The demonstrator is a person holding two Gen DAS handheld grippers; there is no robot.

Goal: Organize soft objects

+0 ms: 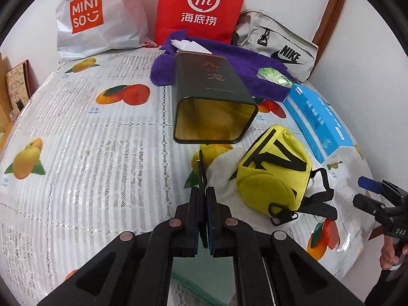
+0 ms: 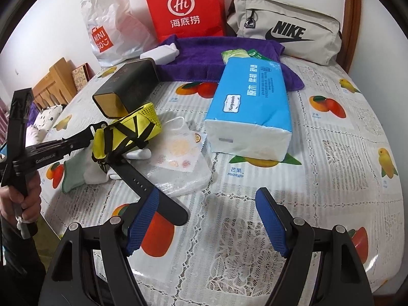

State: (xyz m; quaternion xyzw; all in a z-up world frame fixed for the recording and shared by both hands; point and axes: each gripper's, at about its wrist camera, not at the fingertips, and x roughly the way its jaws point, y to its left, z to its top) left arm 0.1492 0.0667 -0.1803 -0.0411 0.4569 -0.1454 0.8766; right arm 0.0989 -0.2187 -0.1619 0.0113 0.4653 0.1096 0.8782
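Note:
My left gripper (image 1: 203,188) is shut on a thin black strap-like piece (image 1: 200,163) that sticks up edge-on between its pads; I cannot tell what it belongs to. Just right of it a yellow pouch (image 1: 272,173) with black stripes lies on white cloth. In the right wrist view the left gripper (image 2: 89,131) has its tip beside the yellow pouch (image 2: 127,130). My right gripper (image 2: 206,196) stands open above the tablecloth with nothing between its fingers. A black holed strap (image 2: 137,178) from the pouch runs under its left finger (image 2: 142,216).
A dark tin box (image 1: 211,97) lies on its side, mouth toward me. A blue tissue pack (image 2: 250,107), purple towel (image 2: 216,58), grey Nike bag (image 2: 285,33), red paper bag (image 1: 201,7) and white Miniso bag (image 1: 97,17) fill the back. A clear plastic packet (image 2: 178,158) lies mid-table.

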